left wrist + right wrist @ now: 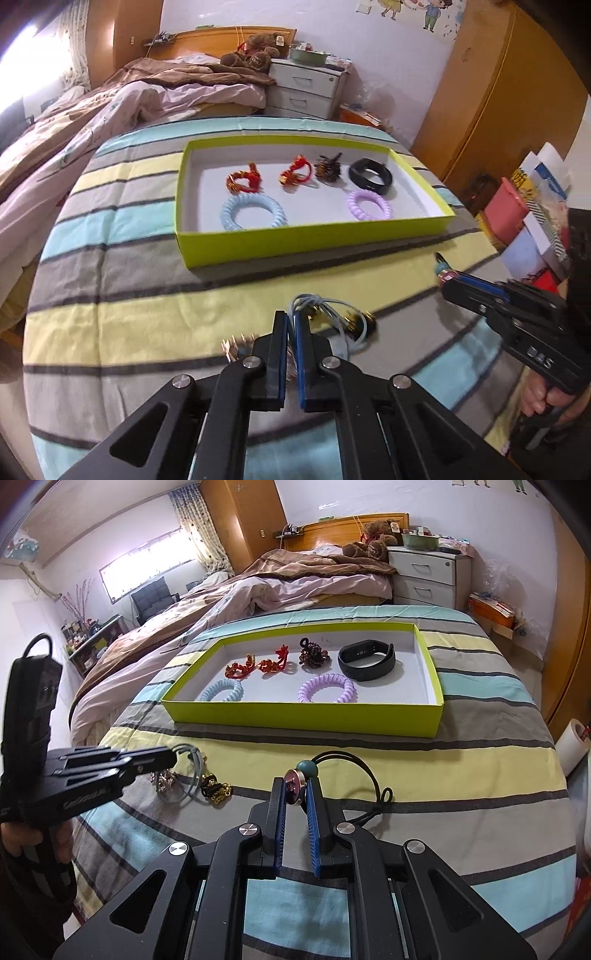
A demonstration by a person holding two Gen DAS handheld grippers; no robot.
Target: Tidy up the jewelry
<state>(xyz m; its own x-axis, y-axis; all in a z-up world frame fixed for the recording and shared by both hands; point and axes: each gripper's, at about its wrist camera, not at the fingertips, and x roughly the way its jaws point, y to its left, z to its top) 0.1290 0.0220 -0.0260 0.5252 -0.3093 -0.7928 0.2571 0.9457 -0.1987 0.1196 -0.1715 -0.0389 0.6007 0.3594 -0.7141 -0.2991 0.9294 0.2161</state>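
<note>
Left wrist view: left gripper (291, 325) pinching thin grey-blue cord loop (334, 314) on striped quilt (122, 288). Risk: cord snags gold-bead piece (360, 323), drags it.

Right wrist view: right gripper (295, 788) clamped on pink metal disc charm (293, 786) of black cord (364, 771). Risk: trailing cord catches rim of lime-green cardboard tray (303, 720).

Six bands (368, 660) in yellow-green box (303, 722)

The right gripper (296, 789) pinches a round pink charm (293, 787) on a black cord (364, 775) over the striped bedspread (461, 760). At the left edge, the left gripper (171, 757) grips a grey-blue cord (194, 775). Beyond, a lime-green tray (303, 722) holds a black band (367, 660) and coiled hair ties.
</note>
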